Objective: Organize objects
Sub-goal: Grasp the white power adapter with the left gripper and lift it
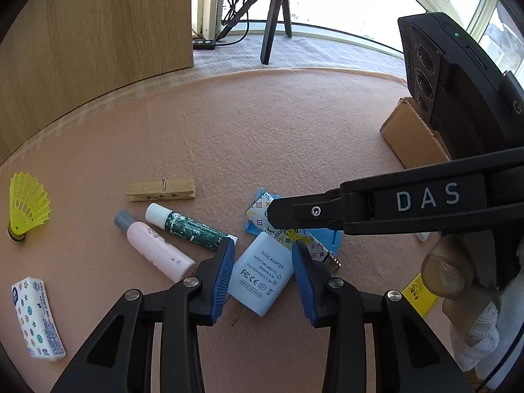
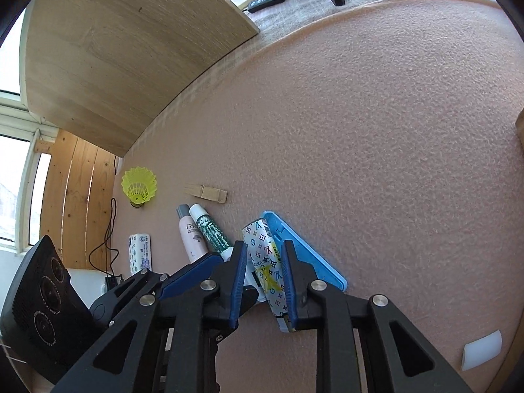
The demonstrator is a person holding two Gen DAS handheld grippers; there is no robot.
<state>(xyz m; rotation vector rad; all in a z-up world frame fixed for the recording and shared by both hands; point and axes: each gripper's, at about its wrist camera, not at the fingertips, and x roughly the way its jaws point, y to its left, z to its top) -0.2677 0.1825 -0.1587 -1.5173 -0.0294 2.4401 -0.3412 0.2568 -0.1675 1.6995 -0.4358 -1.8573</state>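
Note:
My left gripper (image 1: 263, 262) is open, its blue pads either side of a light blue AC adapter (image 1: 260, 276) that lies on the pink felt mat (image 1: 262, 131). My right gripper (image 2: 263, 263) has its pads against both sides of a patterned lighter (image 2: 265, 262), which lies on a blue flat case (image 2: 311, 258); the lighter still rests there. In the left wrist view the right gripper's fingers (image 1: 285, 211) reach in over the lighter (image 1: 262, 208). A pink bottle (image 1: 157, 249) and a green tube (image 1: 190, 227) lie left of the adapter.
A wooden clothespin (image 1: 160, 190), a yellow shuttlecock (image 1: 28, 206) and a tissue pack (image 1: 37, 317) lie to the left. A cardboard box (image 1: 412, 137) stands at the right, a wooden panel (image 1: 91, 32) at the back left. A white eraser (image 2: 481, 353) lies near the right.

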